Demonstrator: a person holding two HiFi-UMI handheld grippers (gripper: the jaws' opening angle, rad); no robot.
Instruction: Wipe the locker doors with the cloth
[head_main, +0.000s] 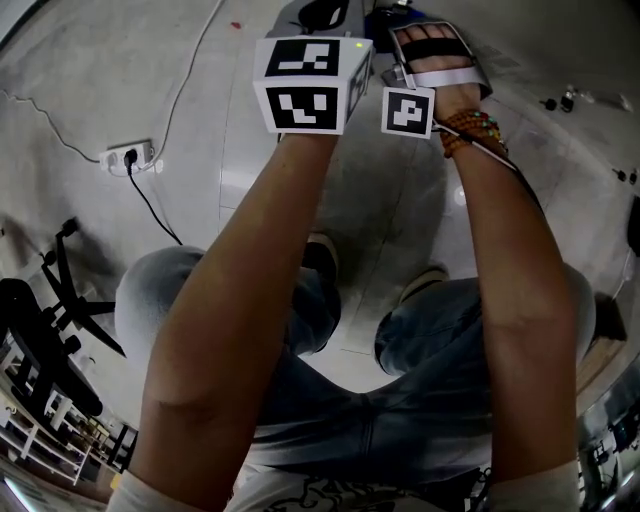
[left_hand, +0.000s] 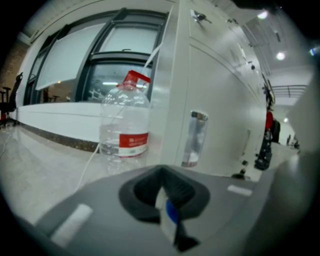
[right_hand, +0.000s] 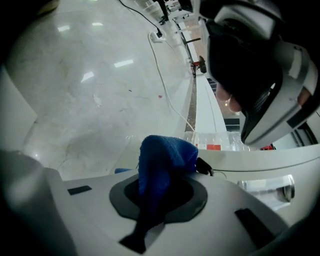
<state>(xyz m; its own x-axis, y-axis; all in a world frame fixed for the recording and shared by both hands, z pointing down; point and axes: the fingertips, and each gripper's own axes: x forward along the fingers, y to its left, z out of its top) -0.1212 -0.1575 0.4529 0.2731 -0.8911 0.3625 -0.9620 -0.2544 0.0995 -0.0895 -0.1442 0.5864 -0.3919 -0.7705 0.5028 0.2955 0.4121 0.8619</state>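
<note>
Clearly the right gripper is clenched on the blue cloth. Its jaws squeeze the lower part, and the rest of the cloth stands up in a bunch above them. The cloth is near the white locker, beside a door with a shiny handle, but I cannot tell if it touches the door. Behind the cloth is the pale floor, where a white cable runs to a power strip.

The left gripper has its jaws pressed together, and I see nothing held between them. It looks low along the floor toward a clear bottle with a red cap and a red label. The bottle stands upright just beside the corner of the locker. A wide window is behind the bottle.

From the head view, both bare forearms reach forward and down, and the two grippers are close together. The marker cube of the left one is just beside the right one. A bead bracelet is on the right wrist. Under the arms are the person's knees in jeans. A black chair stands at the left edge.
</note>
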